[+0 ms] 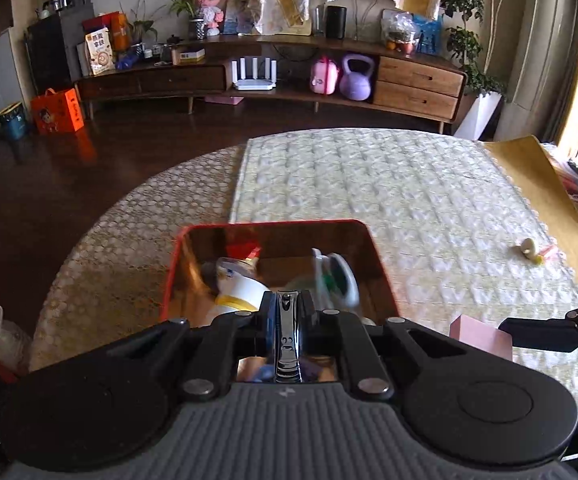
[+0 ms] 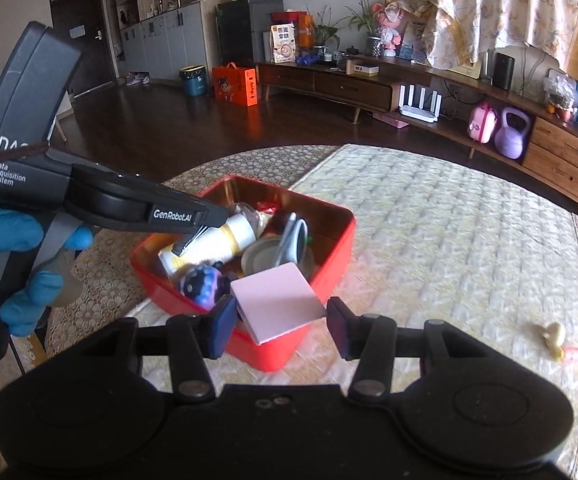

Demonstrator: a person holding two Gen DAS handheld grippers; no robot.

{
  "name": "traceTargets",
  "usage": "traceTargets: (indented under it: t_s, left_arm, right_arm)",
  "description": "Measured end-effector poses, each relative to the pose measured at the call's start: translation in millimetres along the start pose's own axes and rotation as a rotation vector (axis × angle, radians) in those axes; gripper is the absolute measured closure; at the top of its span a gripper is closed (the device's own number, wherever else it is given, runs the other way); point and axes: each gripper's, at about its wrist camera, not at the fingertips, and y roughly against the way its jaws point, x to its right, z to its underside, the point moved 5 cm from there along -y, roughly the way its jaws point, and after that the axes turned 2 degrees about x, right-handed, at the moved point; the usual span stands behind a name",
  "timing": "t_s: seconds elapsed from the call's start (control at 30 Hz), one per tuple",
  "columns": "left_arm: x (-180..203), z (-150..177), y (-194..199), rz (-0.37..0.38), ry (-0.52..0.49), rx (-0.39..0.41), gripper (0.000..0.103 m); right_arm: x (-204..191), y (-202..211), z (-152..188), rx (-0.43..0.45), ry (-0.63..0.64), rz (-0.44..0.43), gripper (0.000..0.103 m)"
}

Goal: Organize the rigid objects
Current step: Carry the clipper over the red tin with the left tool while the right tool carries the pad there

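Note:
A red box (image 1: 171, 276) (image 2: 329, 264) with a shiny inside stands on the table and holds a white-and-yellow bottle (image 1: 239, 290) (image 2: 233, 236), a white cup (image 1: 335, 280) (image 2: 295, 240), a purple toy (image 2: 203, 284) and other items. My left gripper (image 1: 287, 304) (image 2: 193, 240) is shut on a black nail clipper (image 1: 287, 340) and holds it over the box. My right gripper (image 2: 281, 324) is open. A pink block (image 2: 277, 306) (image 1: 481, 338) lies between its pads (image 2: 223, 330), leaning on the box's near corner.
A small yellowish duck toy (image 1: 529, 249) (image 2: 554, 336) lies on the quilted cloth (image 1: 369, 184) at the right. A plastic bottle (image 1: 1, 336) stands off the table's left edge. A long wooden cabinet (image 1: 417, 84) runs along the far wall.

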Motion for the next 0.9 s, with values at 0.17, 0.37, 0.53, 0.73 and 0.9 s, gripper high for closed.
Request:
traceTargets:
  t_s: [0.17, 0.37, 0.53, 0.73, 0.9]
  left_arm:
    - [-20.2, -11.5, -17.8, -0.032, -0.012, -0.004, 0.092]
    - [-38.2, -26.2, -47.0, -0.074, -0.002, -0.012, 0.092]
    - [-42.4, -32.1, -73.1, -0.074, -0.006, -0.030, 0.092]
    - [-40.7, -26.6, -97.5, -0.074, -0.011, -0.064, 0.092]
    - [-41.3, -23.3, -102.1, -0.067, -0.006, -0.062, 0.092]
  right_arm:
    - [-13.9, -25.7, -16.0, 0.000, 0.040, -0.004, 0.054]
    - [-25.5, -62.0, -24.4, -0.023, 0.080, -0.005, 0.054]
    - [-31.4, -88.1, -24.8, -0.041, 0.122, -0.009, 0.054]
    - [-34.1, -104.6, -23.8, -0.064, 0.136, -0.024, 0.054]
    - [-36.6, -109.6, -20.6, -0.082, 0.134, -0.030, 0.054]
